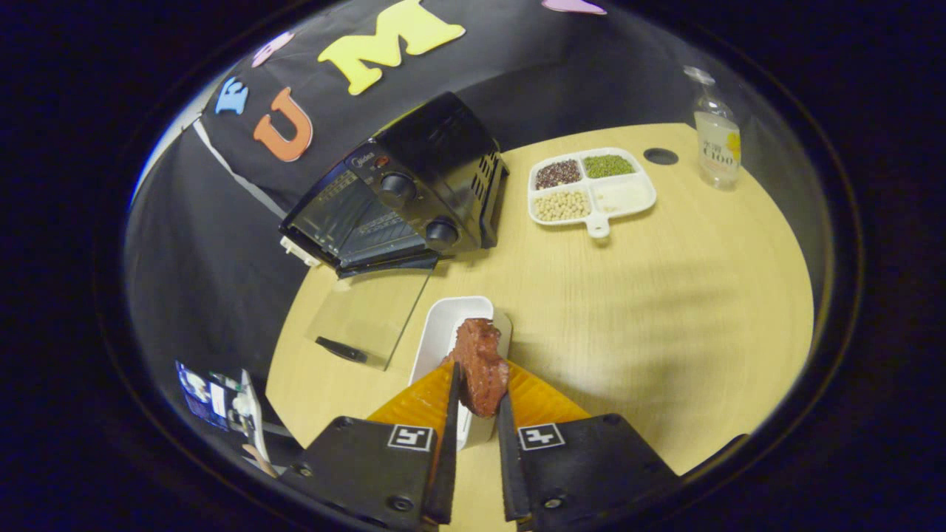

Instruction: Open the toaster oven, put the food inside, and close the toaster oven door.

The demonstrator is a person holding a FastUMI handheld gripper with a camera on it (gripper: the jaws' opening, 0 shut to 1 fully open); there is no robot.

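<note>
A black toaster oven (414, 192) stands at the far left of the round wooden table (665, 310). Its glass door (366, 318) lies folded down flat toward me, handle at the near edge. A reddish-brown piece of meat (480, 366) is pinched between my two fingers, and my gripper (479, 403) is shut on it. The meat hangs above the near end of a white rectangular dish (443, 332), which sits just ahead of the fingers, right of the open door.
A white divided tray (591, 188) with beans and grains in its compartments lies beyond, right of the oven. A clear bottle (717, 137) stands at the far right near a dark grommet hole (660, 156). Bare tabletop spreads to the right of the fingers.
</note>
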